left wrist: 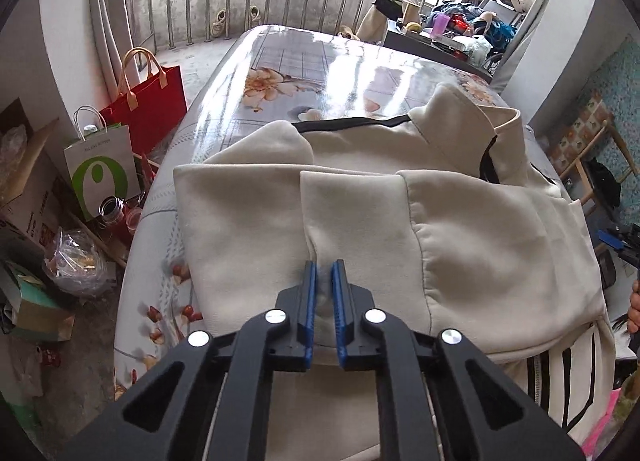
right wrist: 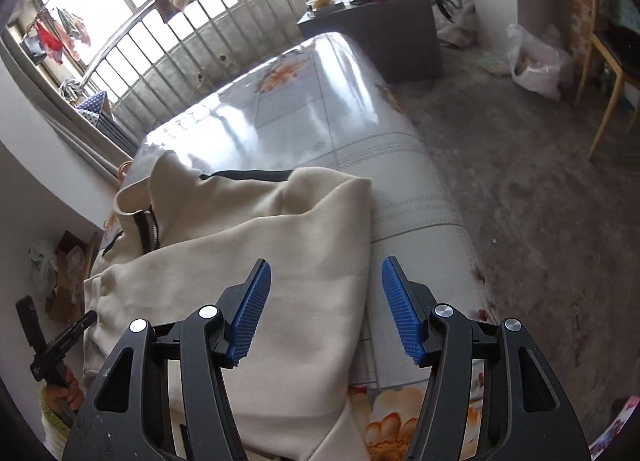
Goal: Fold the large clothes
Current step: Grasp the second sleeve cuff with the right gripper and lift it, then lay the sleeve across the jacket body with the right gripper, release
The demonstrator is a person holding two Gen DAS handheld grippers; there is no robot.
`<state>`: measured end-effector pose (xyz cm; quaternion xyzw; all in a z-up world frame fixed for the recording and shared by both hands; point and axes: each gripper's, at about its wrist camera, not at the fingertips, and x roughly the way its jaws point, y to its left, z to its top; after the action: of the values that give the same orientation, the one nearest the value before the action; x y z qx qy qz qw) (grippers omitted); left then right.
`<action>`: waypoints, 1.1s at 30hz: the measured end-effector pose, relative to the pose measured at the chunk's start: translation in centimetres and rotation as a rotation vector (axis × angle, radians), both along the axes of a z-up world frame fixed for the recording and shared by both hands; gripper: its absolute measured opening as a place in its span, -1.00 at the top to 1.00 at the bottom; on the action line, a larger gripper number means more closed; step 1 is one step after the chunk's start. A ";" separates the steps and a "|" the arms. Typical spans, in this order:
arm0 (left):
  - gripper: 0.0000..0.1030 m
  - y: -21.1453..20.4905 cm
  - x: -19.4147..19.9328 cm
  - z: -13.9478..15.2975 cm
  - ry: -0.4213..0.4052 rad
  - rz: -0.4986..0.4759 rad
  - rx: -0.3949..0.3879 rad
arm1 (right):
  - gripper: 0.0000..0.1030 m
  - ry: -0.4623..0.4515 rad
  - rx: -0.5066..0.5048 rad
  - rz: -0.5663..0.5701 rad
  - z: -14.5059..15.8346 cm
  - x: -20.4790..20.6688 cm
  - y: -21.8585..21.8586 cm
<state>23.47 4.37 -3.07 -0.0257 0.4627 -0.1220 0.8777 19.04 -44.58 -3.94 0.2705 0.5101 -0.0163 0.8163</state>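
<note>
- Left wrist view, far left: a paper bag [left wrist: 102, 175] with a green mark and a red bag [left wrist: 150, 105] stand on the floor beside the table [left wrist: 280, 61], near a box and clutter.
- The cream jacket [left wrist: 400, 197] lies on the table's near half, collar toward the upper right, a sleeve folded across its front.
- The left gripper [left wrist: 324, 281] is pinched tight on a fold of that sleeve; cloth bunches up between its blue pads.
- At the right edge, part of a hand shows next to a dark tool.
- Right wrist view, far left: a hand [right wrist: 64, 389] grips a black handle, low beside the jacket [right wrist: 280, 261].
- The jacket covers the table's [right wrist: 420, 201] left part, its zip collar at upper left, its right edge on the tabletop.
- The right gripper [right wrist: 326, 309] stands about half open and holds nothing; the jacket's edge lies under the gap, not pressed by the pads.
- Right: bare floor, a plastic bag [right wrist: 536, 61] and a wooden chair [right wrist: 608, 73].
</note>
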 end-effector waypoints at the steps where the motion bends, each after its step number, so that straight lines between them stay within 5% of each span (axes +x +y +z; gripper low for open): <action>1: 0.88 0.0 -0.4 0.5 -0.014 -0.003 -0.002 | -0.07 0.013 0.001 0.004 -0.6 0.4 -0.1; 4: 0.89 0.1 -2.2 2.7 -0.077 -0.012 -0.032 | 0.07 0.045 0.001 0.018 -2.1 1.7 -0.2; 6: 0.89 0.4 -3.1 3.6 -0.103 0.001 -0.051 | 0.36 0.039 -0.009 0.031 -2.6 2.4 -0.2; 7: 0.89 0.6 -3.5 3.8 -0.105 0.012 -0.057 | 0.76 0.037 -0.010 0.036 -2.8 2.8 -0.1; 10: 0.89 0.9 -4.5 3.4 -0.097 0.019 -0.066 | 0.91 -0.021 -0.010 0.029 -1.8 2.8 0.1; 16: 0.89 1.2 -3.2 0.7 -0.002 0.050 -0.066 | 0.91 -0.039 -0.031 0.012 -2.3 2.4 -0.1; 20: 0.87 1.5 -2.3 -0.5 0.037 0.077 -0.071 | 0.48 -0.037 -0.045 -0.027 -2.6 1.9 -1.1; 23: 0.86 1.3 -2.6 -0.1 0.007 0.067 -0.052 | 0.41 -0.086 -0.103 -0.026 -0.2 0.1 -1.4; 29: 0.86 1.2 -2.7 -0.5 -0.001 0.069 -0.042 | 0.24 -0.192 -0.198 0.292 4.6 -6.0 4.1; 33: 0.82 1.0 -2.8 -0.6 -0.005 0.080 -0.028 | 0.23 -0.109 -0.310 0.412 2.9 -8.9 7.3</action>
<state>20.63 5.41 -3.69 -0.0563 0.4572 -0.0936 0.8826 10.18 -37.30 -1.00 0.0334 0.5010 0.0869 0.8604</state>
